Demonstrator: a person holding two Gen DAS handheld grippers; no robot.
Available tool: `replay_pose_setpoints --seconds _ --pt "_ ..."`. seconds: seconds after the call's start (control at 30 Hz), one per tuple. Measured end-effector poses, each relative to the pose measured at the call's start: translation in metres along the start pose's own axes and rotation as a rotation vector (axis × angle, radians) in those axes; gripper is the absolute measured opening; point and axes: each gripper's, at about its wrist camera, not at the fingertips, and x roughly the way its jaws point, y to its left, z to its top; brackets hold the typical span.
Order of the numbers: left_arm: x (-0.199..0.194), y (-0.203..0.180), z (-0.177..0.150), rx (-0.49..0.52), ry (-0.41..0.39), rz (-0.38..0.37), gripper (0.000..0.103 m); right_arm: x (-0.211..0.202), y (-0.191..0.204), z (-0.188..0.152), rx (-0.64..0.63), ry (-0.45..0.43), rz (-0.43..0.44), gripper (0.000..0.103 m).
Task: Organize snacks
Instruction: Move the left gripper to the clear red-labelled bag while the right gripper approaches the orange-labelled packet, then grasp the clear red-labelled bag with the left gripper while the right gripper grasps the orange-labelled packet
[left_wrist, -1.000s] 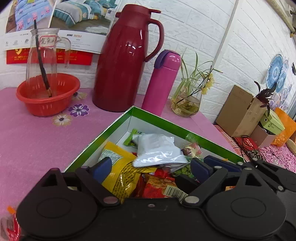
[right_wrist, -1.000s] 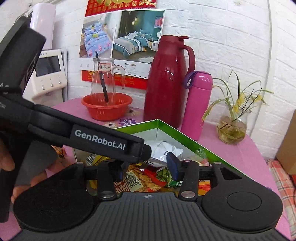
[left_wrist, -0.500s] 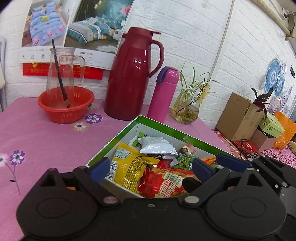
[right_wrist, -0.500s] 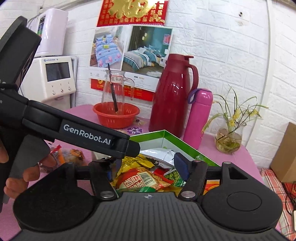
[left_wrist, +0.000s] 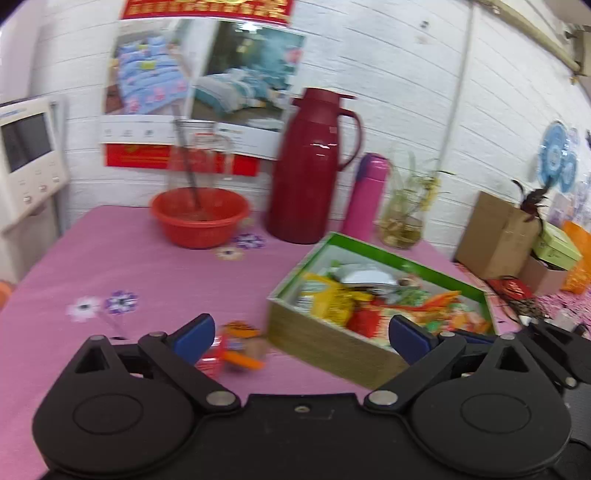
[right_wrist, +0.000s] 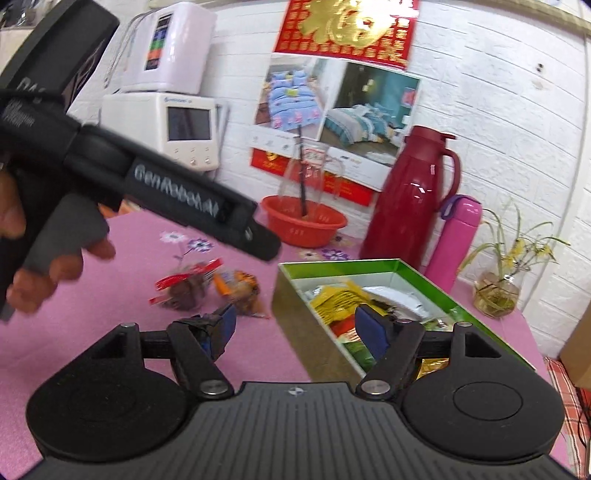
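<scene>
A green-rimmed cardboard box (left_wrist: 328, 343) (right_wrist: 306, 317) on the pink table holds several snack packets, among them a yellow bag (left_wrist: 325, 299) (right_wrist: 332, 297) and a white pouch (left_wrist: 364, 277). Two loose snack packs lie left of the box: a red-trimmed one (right_wrist: 183, 290) and an orange one (left_wrist: 240, 345) (right_wrist: 240, 291). My left gripper (left_wrist: 301, 332) is open, empty, above the table in front of the box's near corner. My right gripper (right_wrist: 295, 326) is open and empty, straddling the box's near left wall from above. In the right wrist view a hand (right_wrist: 59, 258) holds the left gripper's body.
At the back of the pink table (left_wrist: 129, 266) stand a red basin (left_wrist: 199, 216) with a glass jug, a dark red thermos (left_wrist: 314, 166), a pink bottle (left_wrist: 364, 195) and a plant jar (left_wrist: 402, 221). Cardboard boxes (left_wrist: 495, 236) sit right; white appliances (right_wrist: 173, 125) left.
Both grippers have pulled back from over the box, so the whole box and the loose packs beside it now show. The right gripper's jaws have widened.
</scene>
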Motion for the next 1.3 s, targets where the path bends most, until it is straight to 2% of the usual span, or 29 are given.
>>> replay_pose_setpoints --seconds 0.13,0.3,0.53,0.67,0.7,0.73,0.83,1.0,1.13,1.2,1.23,1.3 --pt "-0.001 0.037 -0.006 -0.053 0.028 0.049 0.103 0.011 0.011 0.0 -0.016 0.012 0.023 0.103" --pt "0.015 0.058 -0.016 -0.073 0.068 0.073 0.103 0.026 0.016 0.0 0.014 0.028 0.049 0.103" --pt "0.043 0.067 -0.032 -0.013 0.124 0.047 0.103 0.049 0.024 -0.003 -0.032 0.05 0.074 0.103" --pt "0.06 0.081 -0.037 -0.046 0.168 0.011 0.103 0.068 0.031 -0.001 -0.09 0.036 0.078 0.103" --pt "0.064 0.083 -0.039 -0.049 0.178 0.004 0.098 0.074 0.033 0.001 -0.121 0.025 0.07 0.103" --pt "0.067 0.086 -0.041 -0.048 0.188 -0.001 0.078 0.078 0.036 0.002 -0.154 0.016 0.059 0.103" --pt "0.066 0.095 -0.045 -0.043 0.18 -0.029 0.075 0.096 0.045 0.006 -0.263 -0.009 0.042 0.103" --pt "0.055 0.118 -0.044 -0.093 0.178 -0.026 0.074 0.126 0.059 0.013 -0.387 -0.012 0.061 0.103" --pt "0.05 0.127 -0.045 -0.107 0.175 -0.027 0.074 0.148 0.065 0.016 -0.409 0.017 0.085 0.101" --pt "0.049 0.129 -0.045 -0.106 0.174 -0.031 0.074 0.156 0.068 0.014 -0.401 0.06 0.077 0.096" --pt "0.049 0.13 -0.045 -0.11 0.173 -0.032 0.074 0.156 0.067 0.012 -0.383 0.072 0.089 0.101" --pt "0.048 0.132 -0.046 -0.121 0.173 -0.037 0.074 0.153 0.064 0.009 -0.347 0.08 0.111 0.101"
